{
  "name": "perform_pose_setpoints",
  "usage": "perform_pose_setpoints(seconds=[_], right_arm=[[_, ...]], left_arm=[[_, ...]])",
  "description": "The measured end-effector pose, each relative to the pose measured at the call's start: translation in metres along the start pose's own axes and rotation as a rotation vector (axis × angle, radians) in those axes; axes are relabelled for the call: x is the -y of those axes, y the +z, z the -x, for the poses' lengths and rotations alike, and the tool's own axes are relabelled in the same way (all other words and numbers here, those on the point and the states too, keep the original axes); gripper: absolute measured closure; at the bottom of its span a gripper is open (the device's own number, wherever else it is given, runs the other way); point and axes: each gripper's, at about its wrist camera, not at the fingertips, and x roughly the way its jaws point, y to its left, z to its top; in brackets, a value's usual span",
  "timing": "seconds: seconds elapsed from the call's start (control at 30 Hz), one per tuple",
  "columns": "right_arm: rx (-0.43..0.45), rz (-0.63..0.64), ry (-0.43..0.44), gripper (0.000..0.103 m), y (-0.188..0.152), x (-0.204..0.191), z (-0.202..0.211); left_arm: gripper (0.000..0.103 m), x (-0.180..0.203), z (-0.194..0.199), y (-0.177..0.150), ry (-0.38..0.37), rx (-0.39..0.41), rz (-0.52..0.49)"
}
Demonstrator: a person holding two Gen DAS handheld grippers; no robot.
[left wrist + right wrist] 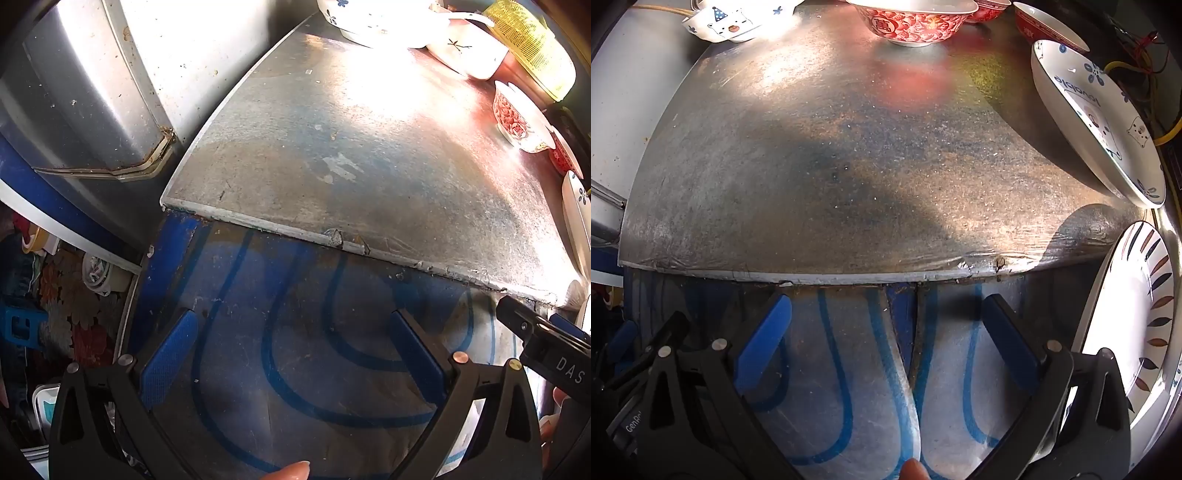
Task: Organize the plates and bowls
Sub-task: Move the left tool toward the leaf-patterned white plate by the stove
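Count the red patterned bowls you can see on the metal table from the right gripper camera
3. One full red bowl at the table's far edge, centre; a second just right of it, mostly cropped; a third farther right, behind the bear plate. More may be out of frame.

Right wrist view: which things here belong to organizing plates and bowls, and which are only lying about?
For the job: red patterned bowl; bear-print plate; leaf-rimmed plate; white bear-print dish.

Lying about: yellow and red cables; metal table only carries them.
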Motion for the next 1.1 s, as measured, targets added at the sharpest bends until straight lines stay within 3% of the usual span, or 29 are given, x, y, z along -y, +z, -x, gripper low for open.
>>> perform_pose_setpoints(seconds=[0.93,1.1], right_arm=[[0.013,0.002,-0.002,0.0,-0.003,-0.004,0.004],[0.111,0.015,0.036,0.0,-0.003,-0.015,0.035]], left_arm=[[0.0,-0.002,0.003,0.002,0.006,0.023,0.003],[0.0,-0.007,0.023,0.002,0.018,0.07,0.003]])
